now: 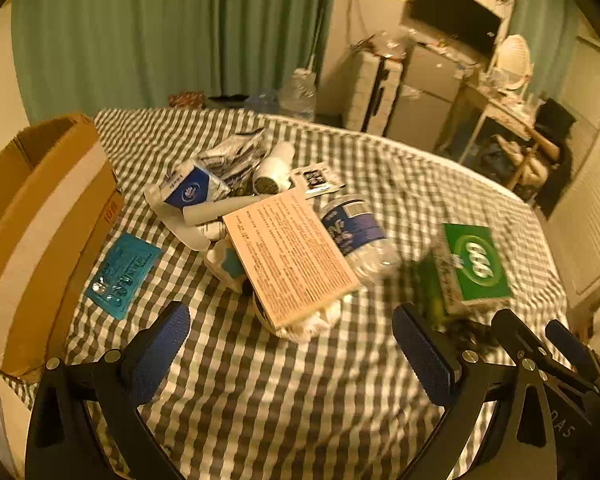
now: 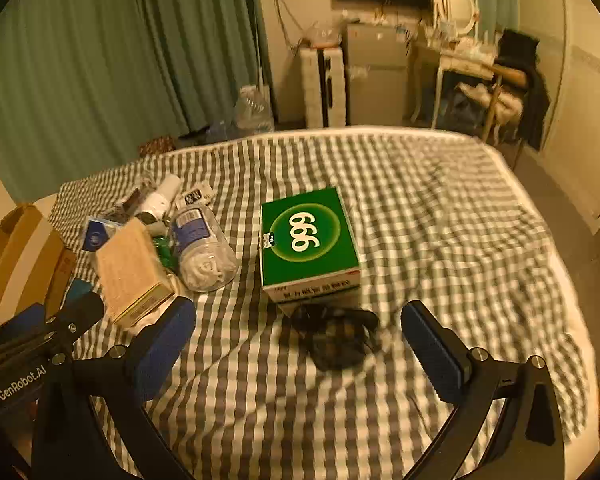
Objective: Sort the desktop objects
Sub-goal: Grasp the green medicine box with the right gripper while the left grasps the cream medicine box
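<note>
A pile of small objects lies on the checked cloth: a tan box (image 1: 290, 254) (image 2: 130, 270), a clear bottle with a blue label (image 1: 356, 234) (image 2: 202, 246), a blue-and-white carton (image 1: 188, 188), a white tube (image 1: 274, 168) and a teal packet (image 1: 122, 274). A green box marked 999 (image 2: 308, 242) (image 1: 474, 266) stands apart to the right, with a dark tangled object (image 2: 334, 334) in front of it. My left gripper (image 1: 292, 350) is open and empty just before the pile. My right gripper (image 2: 300, 350) is open and empty around the dark object.
An open cardboard box (image 1: 40, 216) (image 2: 16, 248) stands at the left edge of the cloth. Green curtains (image 1: 160, 32), a small fridge (image 2: 374, 76), a side table (image 2: 466, 64) and water bottles (image 2: 254, 110) lie beyond the far edge.
</note>
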Available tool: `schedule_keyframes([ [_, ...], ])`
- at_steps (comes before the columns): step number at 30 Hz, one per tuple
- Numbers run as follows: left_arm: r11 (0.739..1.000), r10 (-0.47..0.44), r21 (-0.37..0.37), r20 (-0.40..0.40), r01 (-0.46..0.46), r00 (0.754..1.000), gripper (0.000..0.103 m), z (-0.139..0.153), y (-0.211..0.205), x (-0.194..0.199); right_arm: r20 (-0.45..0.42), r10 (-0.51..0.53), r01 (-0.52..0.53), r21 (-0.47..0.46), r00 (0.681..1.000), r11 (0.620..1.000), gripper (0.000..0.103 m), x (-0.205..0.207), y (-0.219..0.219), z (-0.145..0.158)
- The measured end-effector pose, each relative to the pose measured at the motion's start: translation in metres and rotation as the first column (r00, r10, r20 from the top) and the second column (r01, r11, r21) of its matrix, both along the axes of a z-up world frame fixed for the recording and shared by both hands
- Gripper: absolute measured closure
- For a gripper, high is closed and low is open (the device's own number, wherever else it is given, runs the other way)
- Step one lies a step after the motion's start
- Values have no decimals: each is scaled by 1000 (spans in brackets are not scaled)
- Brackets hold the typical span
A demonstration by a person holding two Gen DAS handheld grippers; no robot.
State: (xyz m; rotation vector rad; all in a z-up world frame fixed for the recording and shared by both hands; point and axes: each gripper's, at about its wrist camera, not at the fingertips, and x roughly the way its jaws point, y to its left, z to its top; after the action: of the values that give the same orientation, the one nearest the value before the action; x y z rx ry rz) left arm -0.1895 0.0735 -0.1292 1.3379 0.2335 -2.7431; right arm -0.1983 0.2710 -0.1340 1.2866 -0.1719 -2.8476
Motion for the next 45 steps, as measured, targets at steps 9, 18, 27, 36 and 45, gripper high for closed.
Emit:
schedule_keyframes([
  [9, 999, 31, -29, 74, -29, 997, 0, -38, 9, -48, 57, 25, -32, 117, 998, 993, 1, -48, -7, -40],
  [18, 995, 75, 55, 138, -83, 988, 0, -67, -6, -71, 87, 14, -17, 30, 996, 999, 23, -59, 2, -49],
  [27, 997, 12, 74, 109, -21, 994, 17, -51, -18, -59, 40, -14, 14, -9, 999, 1000, 24, -30, 6, -24],
  [36, 997, -36, 77, 58, 31, 998, 19, -15, -27, -23, 30, 14, -13, -25, 999, 1000, 24, 3, -14, 5],
  [45, 996, -60, 71, 79, 54, 995, 19, -17, -46, 32, 41, 64, -63, -43, 997, 997, 24, 47, -40, 17],
])
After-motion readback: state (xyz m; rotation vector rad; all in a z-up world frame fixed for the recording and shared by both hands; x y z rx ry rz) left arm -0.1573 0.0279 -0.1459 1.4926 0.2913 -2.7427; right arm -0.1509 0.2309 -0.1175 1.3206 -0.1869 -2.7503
